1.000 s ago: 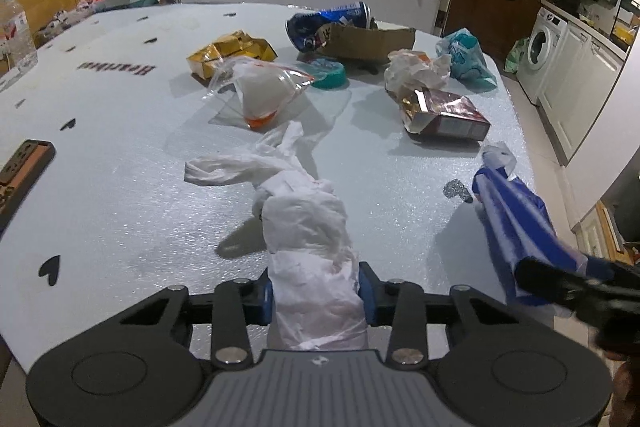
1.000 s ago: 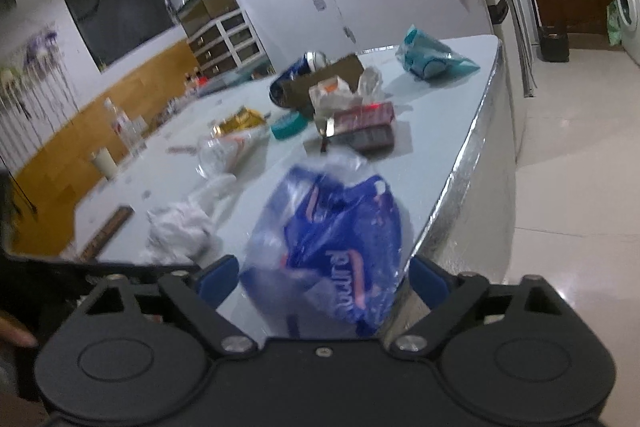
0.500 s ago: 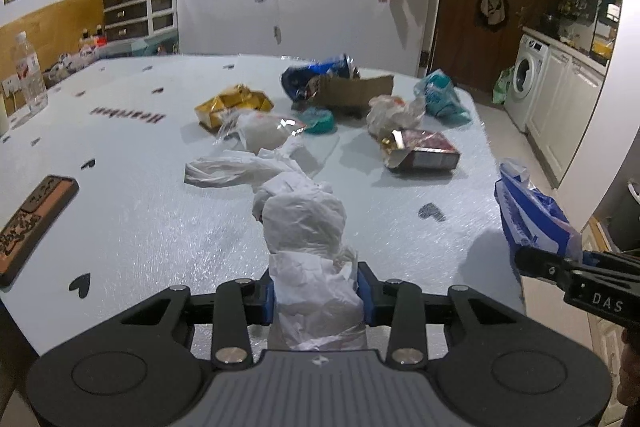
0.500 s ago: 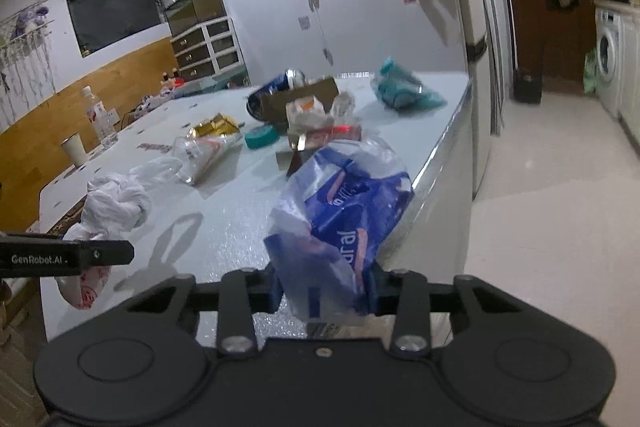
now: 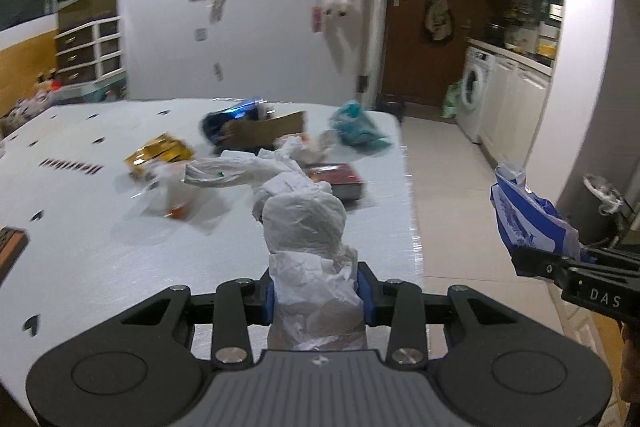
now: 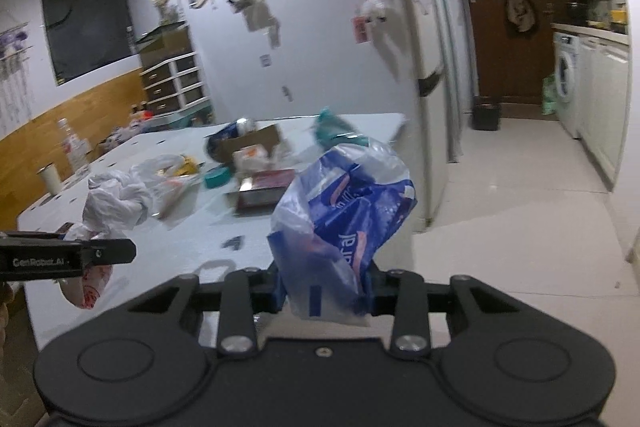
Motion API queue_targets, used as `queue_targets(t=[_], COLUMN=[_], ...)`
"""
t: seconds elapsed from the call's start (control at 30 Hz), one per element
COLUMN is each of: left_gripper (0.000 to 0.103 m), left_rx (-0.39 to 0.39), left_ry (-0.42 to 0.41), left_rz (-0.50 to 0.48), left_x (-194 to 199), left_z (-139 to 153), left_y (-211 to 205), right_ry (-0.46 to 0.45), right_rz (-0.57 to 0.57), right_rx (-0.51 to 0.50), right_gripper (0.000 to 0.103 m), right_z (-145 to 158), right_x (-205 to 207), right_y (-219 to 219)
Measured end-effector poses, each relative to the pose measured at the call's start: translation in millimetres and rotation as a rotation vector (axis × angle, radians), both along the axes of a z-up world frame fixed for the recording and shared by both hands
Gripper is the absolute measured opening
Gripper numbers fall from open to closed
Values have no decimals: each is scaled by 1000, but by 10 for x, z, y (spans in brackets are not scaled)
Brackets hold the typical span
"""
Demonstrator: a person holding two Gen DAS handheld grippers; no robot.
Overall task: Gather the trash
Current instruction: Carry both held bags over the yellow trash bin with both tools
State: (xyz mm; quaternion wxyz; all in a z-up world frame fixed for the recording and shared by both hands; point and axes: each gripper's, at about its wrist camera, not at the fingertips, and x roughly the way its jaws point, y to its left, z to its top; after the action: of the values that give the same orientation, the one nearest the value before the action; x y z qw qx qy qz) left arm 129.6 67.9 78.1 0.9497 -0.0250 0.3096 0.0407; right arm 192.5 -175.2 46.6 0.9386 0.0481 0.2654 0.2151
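My left gripper is shut on a crumpled white plastic bag and holds it in the air above the near part of the white table. My right gripper is shut on a blue and clear plastic bag, held up off the table's right edge over the floor. The blue bag also shows at the right of the left wrist view. The white bag also shows at the left of the right wrist view.
On the table lie a gold wrapper, a clear bag, a cardboard piece with a blue can, a teal bag and a red box. A fridge stands past the table. Tiled floor is at the right.
Both grippers have risen and pulled back from the table with their bags. The white bag has lifted clear of the table top. The blue bag has moved out past the table's right edge.
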Motion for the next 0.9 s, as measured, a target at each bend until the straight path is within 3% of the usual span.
queue_targets(t=[0.67, 0.9], left_gripper=[39, 39], left_rx=[-4, 2], left_ry=[29, 40], left_rz=[-305, -344], left_x=[935, 1423], left_z=[-170, -277], left_y=[-1540, -1946], right_ry=[53, 91], right_rz=[-289, -355], right_rx=[-107, -119], right_gripper=[37, 37], right_z=[-65, -187], right_x=[169, 440], right_y=[-1305, -1614])
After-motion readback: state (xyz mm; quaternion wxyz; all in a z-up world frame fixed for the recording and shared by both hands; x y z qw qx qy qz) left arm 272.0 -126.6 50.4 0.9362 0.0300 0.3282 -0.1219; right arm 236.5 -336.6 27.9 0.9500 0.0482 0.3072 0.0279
